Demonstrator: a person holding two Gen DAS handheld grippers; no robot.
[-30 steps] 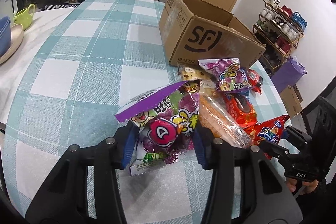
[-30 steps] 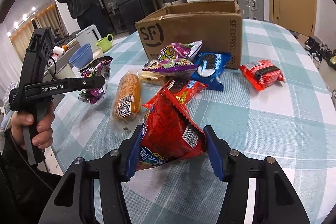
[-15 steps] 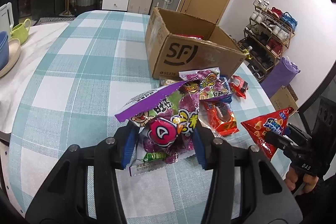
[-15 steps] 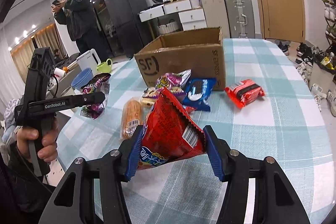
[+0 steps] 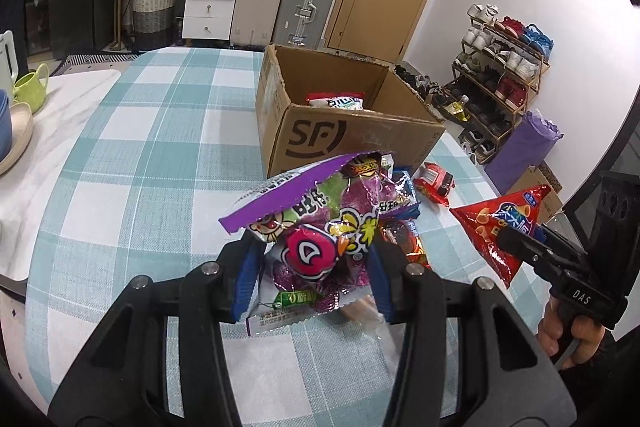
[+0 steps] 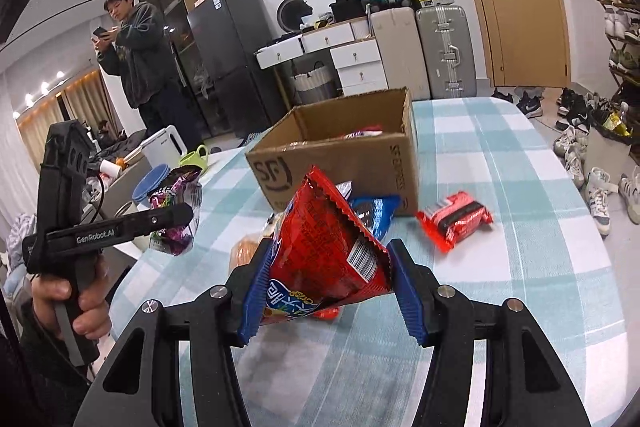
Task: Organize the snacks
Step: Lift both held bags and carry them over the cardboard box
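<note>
My left gripper is shut on a purple candy bag, held above the checked table. My right gripper is shut on a red triangular chip bag, also lifted off the table. Each gripper shows in the other's view: the red chip bag at the right, the purple candy bag at the left. An open cardboard box with a few snacks inside stands beyond both. Loose snacks lie in front of the cardboard box: a blue cookie pack, a red pack and an orange pack.
A green mug and stacked bowls sit at the table's left edge. A person stands behind the table looking at a phone. Suitcases, drawers and a shoe rack line the room beyond the teal checked tablecloth.
Both grippers have risen with their bags, and both views now tilt up, showing the box's inside. The loose snacks on the table sit lower and farther off.
</note>
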